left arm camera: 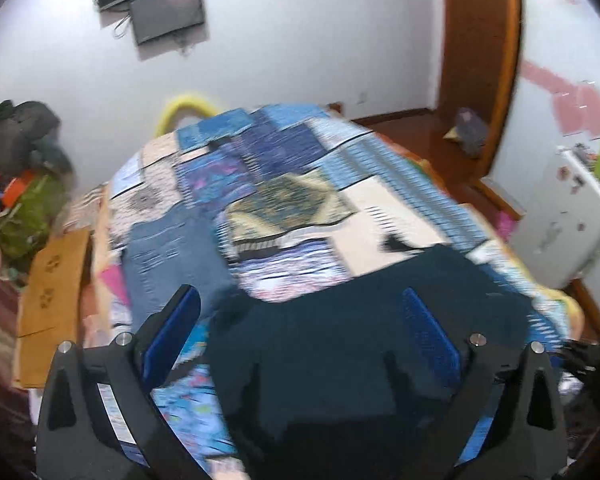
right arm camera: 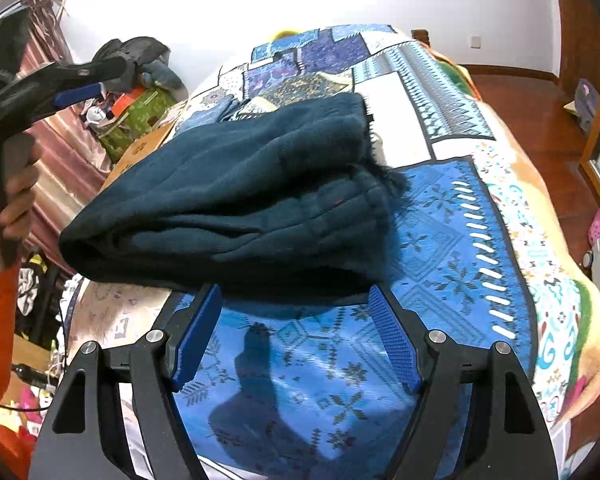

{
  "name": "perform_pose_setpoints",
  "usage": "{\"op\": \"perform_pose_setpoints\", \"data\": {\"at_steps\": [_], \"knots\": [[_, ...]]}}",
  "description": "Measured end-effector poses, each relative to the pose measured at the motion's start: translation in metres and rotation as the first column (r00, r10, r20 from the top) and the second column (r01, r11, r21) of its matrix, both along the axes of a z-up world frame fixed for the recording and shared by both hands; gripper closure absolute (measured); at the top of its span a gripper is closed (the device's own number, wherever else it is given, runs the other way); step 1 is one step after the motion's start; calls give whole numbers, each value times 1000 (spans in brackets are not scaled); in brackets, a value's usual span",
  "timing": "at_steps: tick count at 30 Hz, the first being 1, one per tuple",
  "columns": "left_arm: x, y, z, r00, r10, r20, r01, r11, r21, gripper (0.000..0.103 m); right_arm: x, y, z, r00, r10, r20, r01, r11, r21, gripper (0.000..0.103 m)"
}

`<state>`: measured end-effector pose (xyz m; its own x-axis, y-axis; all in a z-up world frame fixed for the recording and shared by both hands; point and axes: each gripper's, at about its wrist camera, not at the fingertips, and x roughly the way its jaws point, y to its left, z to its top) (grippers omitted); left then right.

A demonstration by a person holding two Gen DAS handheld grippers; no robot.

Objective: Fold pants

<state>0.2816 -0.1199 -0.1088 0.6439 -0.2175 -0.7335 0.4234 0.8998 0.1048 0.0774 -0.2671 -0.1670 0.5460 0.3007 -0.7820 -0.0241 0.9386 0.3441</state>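
Dark teal pants (right arm camera: 236, 192) lie folded in a thick stack on the patterned bedspread (right arm camera: 452, 232). My right gripper (right arm camera: 294, 292) is open, its blue pads (right arm camera: 392, 336) just at the stack's near edge and pressing on nothing. In the right wrist view my left gripper (right arm camera: 100, 80) hovers off the stack's far left side, carried by a hand (right arm camera: 20, 184). The blurred left wrist view shows the left gripper (left arm camera: 300, 296) wide open above the pants (left arm camera: 340, 352), with nothing gripped between its pads (left arm camera: 172, 328).
Left of the bed are a cardboard box (left arm camera: 52, 288), a green bag (left arm camera: 32, 216) and a dark backpack (left arm camera: 20, 132). A white cabinet (left arm camera: 572, 216) and wooden floor (right arm camera: 540, 92) lie to the right. A screen (left arm camera: 168, 8) hangs on the far wall.
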Motion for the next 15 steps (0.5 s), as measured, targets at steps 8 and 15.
{"op": "perform_pose_setpoints", "data": {"at_steps": [8,15], "knots": [[92,35,-68,981,131,-143,-114,986,117,1,10,14,-5,999,27,-32,-27,1000,1,29],[135,52,-144,937,183,-298,-110,963,245,1,18,15,-4,999,20,-40,-21,1000,-17,29]]}}
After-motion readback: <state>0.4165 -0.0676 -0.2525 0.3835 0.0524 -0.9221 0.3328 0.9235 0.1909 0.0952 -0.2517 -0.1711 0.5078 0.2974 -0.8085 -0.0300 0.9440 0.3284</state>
